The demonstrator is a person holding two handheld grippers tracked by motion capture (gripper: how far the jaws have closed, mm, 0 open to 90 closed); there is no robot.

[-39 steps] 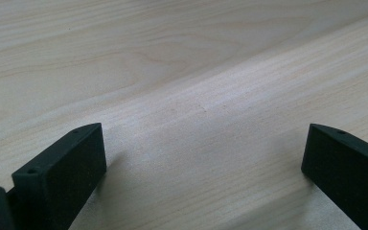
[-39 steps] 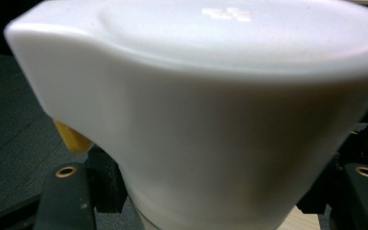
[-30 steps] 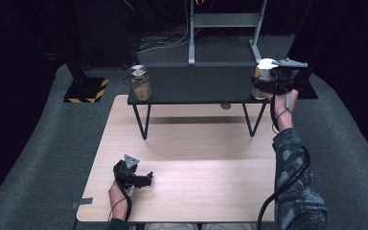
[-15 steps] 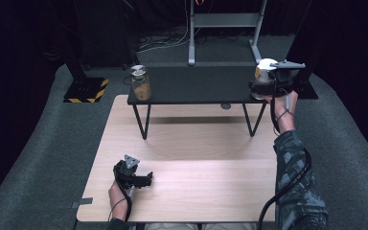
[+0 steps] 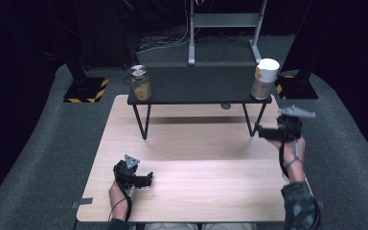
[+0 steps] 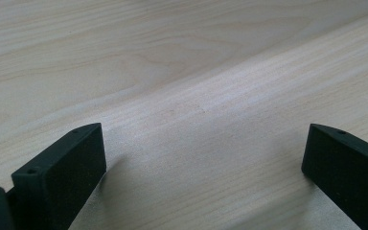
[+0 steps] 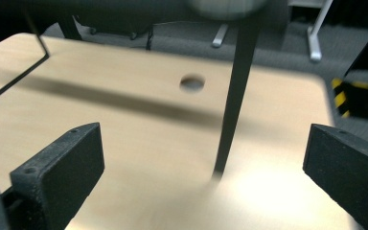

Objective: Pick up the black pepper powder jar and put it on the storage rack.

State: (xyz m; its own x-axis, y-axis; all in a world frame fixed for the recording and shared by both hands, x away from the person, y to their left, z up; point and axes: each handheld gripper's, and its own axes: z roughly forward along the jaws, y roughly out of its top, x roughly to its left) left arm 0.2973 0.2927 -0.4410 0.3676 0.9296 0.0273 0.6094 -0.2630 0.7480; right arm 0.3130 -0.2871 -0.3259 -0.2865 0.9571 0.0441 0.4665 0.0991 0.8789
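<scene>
White-lidded jar [image 5: 264, 78] parked at 1 o'clock on black shelf [image 5: 199, 86], placing looks done; right hand-held gripper [image 5: 262, 132] spread, empty, over worktop [image 5: 196, 167]; left hand-held gripper [image 5: 146, 178] spread, resting at 7 o'clock.

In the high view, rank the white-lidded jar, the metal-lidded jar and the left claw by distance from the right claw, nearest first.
1. White-lidded jar, at the black shelf's right end, just beyond the right claw.
2. Left claw, across the table at its near left.
3. Metal-lidded jar, at the shelf's left end; close to the left claw's distance, so this order is unsure.
</scene>
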